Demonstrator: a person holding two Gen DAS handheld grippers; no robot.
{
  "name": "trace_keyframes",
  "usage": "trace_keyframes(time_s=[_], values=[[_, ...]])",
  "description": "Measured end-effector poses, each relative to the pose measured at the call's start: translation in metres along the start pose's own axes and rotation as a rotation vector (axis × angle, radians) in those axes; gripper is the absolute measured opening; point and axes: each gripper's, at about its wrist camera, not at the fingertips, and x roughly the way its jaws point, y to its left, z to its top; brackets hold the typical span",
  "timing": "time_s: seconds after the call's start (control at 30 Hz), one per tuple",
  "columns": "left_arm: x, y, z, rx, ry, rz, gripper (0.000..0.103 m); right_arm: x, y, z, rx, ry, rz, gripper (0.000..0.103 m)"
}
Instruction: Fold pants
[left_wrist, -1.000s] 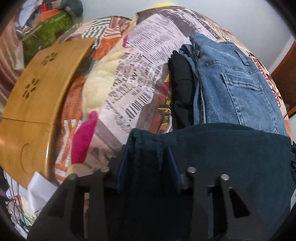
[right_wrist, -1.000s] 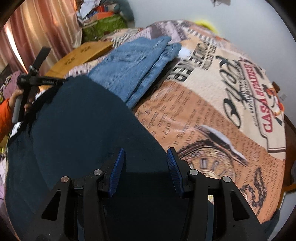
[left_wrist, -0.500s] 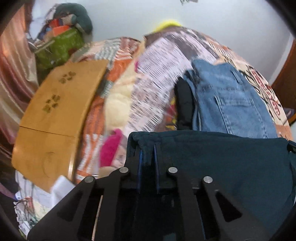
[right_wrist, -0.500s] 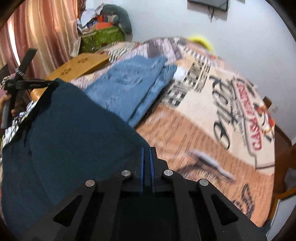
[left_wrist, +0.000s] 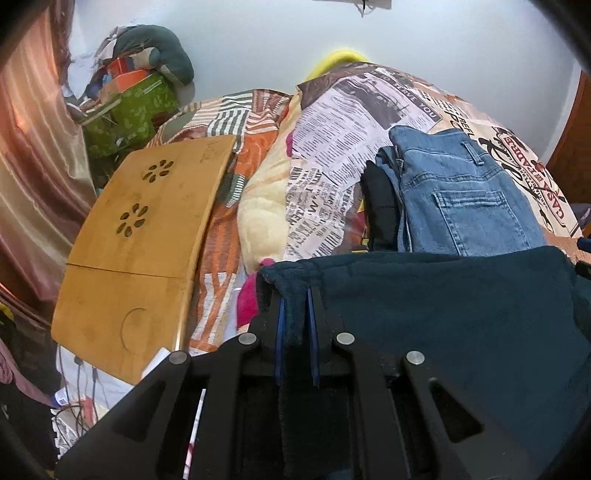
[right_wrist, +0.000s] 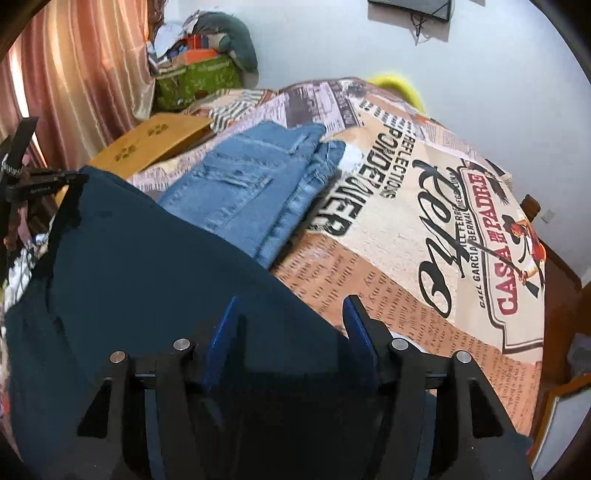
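Dark teal pants (left_wrist: 461, 314) hang stretched above the bed. My left gripper (left_wrist: 294, 295) is shut on one top corner of them, with fabric bunched between the blue pads. In the right wrist view the pants (right_wrist: 147, 266) spread from my right gripper (right_wrist: 290, 306), which stands open with its blue pads wide apart over the cloth edge. The left gripper also shows in the right wrist view (right_wrist: 48, 181), gripping the far corner.
Folded blue jeans (left_wrist: 465, 199) lie on the printed bedspread (right_wrist: 424, 206), with a black garment (left_wrist: 380, 206) beside them. A wooden lap table (left_wrist: 140, 236) sits at the bed's left edge. Curtains (right_wrist: 74, 74) and a pile of clutter (left_wrist: 136, 92) stand behind.
My right gripper, shut on the pants half a second ago, has opened. My left gripper went from open to shut on the corner and has risen with it.
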Motion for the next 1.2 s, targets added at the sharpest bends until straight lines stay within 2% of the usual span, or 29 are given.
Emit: trace_keyframes(time_s=[0.2, 0.3, 0.37, 0.47, 0.57, 0.7, 0.83, 1.2], values=[[0.018, -0.001, -0.002, -0.009, 0.019, 0.001, 0.011, 0.038, -0.014, -0.005, 0.05, 0.103, 0.078, 0.053], [0.024, -0.001, -0.004, -0.005, 0.022, -0.001, 0.011, 0.045, -0.014, -0.007, 0.064, 0.09, 0.098, 0.036], [0.028, -0.002, -0.004, 0.0, 0.024, 0.005, 0.011, 0.044, -0.011, -0.005, 0.046, 0.066, 0.092, 0.019], [0.033, -0.005, 0.0, -0.005, 0.028, 0.036, 0.011, 0.042, 0.001, -0.004, -0.023, 0.035, 0.048, 0.01], [0.028, -0.007, 0.008, -0.015, 0.001, 0.063, 0.011, 0.035, 0.013, 0.0, -0.115, -0.012, -0.042, 0.008], [0.009, 0.001, 0.016, -0.064, -0.054, 0.058, 0.011, 0.017, 0.005, 0.017, -0.087, -0.096, -0.128, 0.008], [-0.014, 0.008, 0.013, -0.093, -0.056, 0.001, 0.011, -0.005, 0.0, 0.018, -0.016, -0.109, -0.084, 0.008], [-0.11, 0.008, -0.022, -0.068, -0.091, -0.08, 0.011, -0.078, 0.029, -0.008, 0.039, -0.156, -0.03, 0.008]])
